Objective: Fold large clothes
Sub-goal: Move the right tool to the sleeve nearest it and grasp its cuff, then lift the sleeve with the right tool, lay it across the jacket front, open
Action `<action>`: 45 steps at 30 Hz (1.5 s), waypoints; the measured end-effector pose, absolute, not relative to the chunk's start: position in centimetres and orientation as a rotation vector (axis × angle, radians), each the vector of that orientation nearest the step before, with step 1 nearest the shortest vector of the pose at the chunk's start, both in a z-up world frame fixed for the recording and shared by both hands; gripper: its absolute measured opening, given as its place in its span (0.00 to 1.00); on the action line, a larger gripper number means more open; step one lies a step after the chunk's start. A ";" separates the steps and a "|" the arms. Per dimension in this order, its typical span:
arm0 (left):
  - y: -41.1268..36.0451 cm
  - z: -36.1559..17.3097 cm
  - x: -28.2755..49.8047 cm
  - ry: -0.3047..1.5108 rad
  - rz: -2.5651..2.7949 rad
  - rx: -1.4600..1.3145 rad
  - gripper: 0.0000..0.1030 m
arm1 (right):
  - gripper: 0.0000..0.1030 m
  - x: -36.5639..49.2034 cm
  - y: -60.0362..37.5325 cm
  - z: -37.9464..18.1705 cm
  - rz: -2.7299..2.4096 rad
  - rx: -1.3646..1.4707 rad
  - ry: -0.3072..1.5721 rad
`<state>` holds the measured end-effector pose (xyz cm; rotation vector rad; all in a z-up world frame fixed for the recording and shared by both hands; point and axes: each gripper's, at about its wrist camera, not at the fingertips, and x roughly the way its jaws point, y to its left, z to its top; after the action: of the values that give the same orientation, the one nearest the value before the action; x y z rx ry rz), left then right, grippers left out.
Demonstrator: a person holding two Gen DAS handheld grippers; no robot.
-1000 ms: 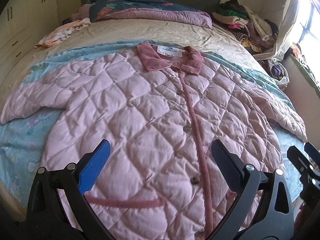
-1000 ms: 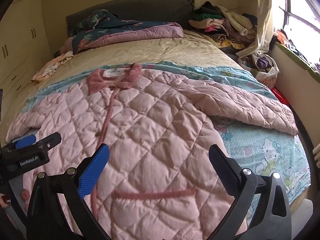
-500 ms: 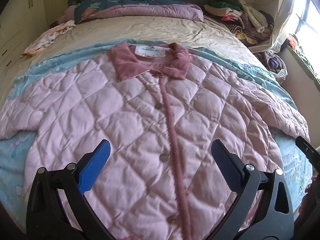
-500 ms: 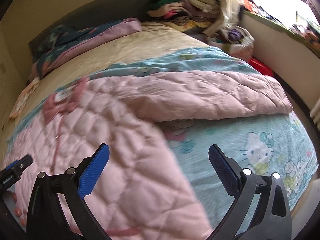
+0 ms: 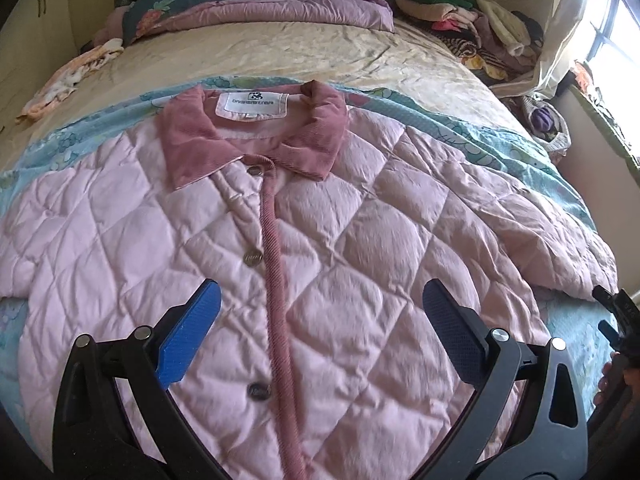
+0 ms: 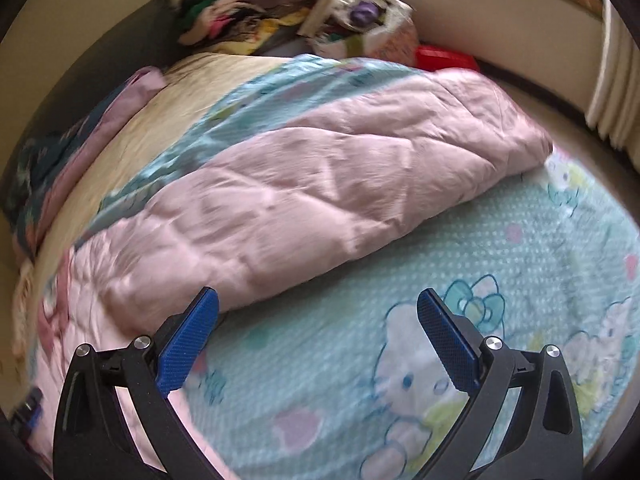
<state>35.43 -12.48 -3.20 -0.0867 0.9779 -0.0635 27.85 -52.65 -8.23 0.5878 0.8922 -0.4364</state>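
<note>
**Both grippers hanging open above the pink coat**

Left gripper (image 5: pixel 320 320), its blue-padded black fingers spread wide and gripping nothing, is hovering over the chest of the pale pink quilted coat (image 5: pixel 360 240). That coat is lying front-up and buttoned on the light blue cartoon-print sheet (image 6: pixel 460 280), its dusty-rose corduroy collar (image 5: pixel 256 136) pointing toward the head of the bed and a white neck label (image 5: pixel 253 103) showing. Right gripper (image 6: pixel 318 312), equally wide and empty, is hanging above the sheet just beside the coat's outstretched sleeve (image 6: pixel 340 184), which is lying flat toward the bed's edge. A heap of mixed clothes (image 5: pixel 472 20) is sitting at the far corner, beside a folded mauve and dark floral quilt (image 5: pixel 256 8).
</note>
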 end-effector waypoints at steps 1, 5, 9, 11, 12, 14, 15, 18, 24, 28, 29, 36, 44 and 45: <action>-12.7 -3.3 35.9 0.978 -0.054 -0.082 0.92 | 0.96 28.1 -53.7 -8.7 -0.443 0.619 0.889; -13.1 -3.9 37.2 0.986 -0.025 -0.065 0.92 | 0.95 29.1 -56.4 -9.9 -0.498 0.661 0.889; -13.4 -4.3 38.5 1.000 -0.028 -0.067 0.92 | 0.95 29.8 -58.8 -10.7 -0.552 0.701 0.870; -13.5 -4.4 39.2 1.002 -0.034 -0.067 0.92 | 0.93 29.9 -59.8 -10.9 -0.576 0.710 0.853; -13.5 -4.4 39.5 1.000 -0.030 -0.066 0.92 | 0.91 30.0 -60.3 -11.0 -0.591 0.714 0.846; -13.4 -4.5 40.2 1.001 -0.018 -0.068 0.92 | 0.87 30.3 -61.4 -11.0 -0.606 0.722 0.821; -13.3 -4.6 40.6 1.002 -0.006 -0.068 0.92 | 0.85 30.3 -61.9 -11.1 -0.616 0.729 0.812; -13.0 -4.7 41.3 0.998 0.013 -0.063 0.92 | 0.74 30.3 -63.8 -11.5 -0.635 0.785 0.775; -12.2 -4.5 41.9 0.981 0.018 -0.042 0.92 | 0.32 30.6 -64.8 -10.1 -0.659 0.733 0.719; -11.4 -3.9 41.7 0.975 0.020 -0.051 0.92 | 0.21 31.0 -63.6 -6.8 -0.598 0.646 0.661; -11.3 -3.7 41.7 0.973 0.020 -0.049 0.92 | 0.20 31.2 -63.1 -5.5 -0.571 0.619 0.642; -10.4 -0.1 40.9 0.908 -0.020 -0.047 0.92 | 0.17 32.5 -58.9 1.0 -0.433 0.483 0.565; -9.0 4.5 39.7 0.834 -0.030 -0.037 0.92 | 0.16 33.7 -52.3 7.3 -0.289 0.340 0.504; -8.6 5.0 39.5 0.824 -0.042 -0.040 0.92 | 0.16 33.7 -51.6 8.0 -0.277 0.326 0.499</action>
<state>39.47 -8.58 5.03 -0.0404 0.8243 -0.0419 33.72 -51.60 7.96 0.3258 0.4988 -0.2765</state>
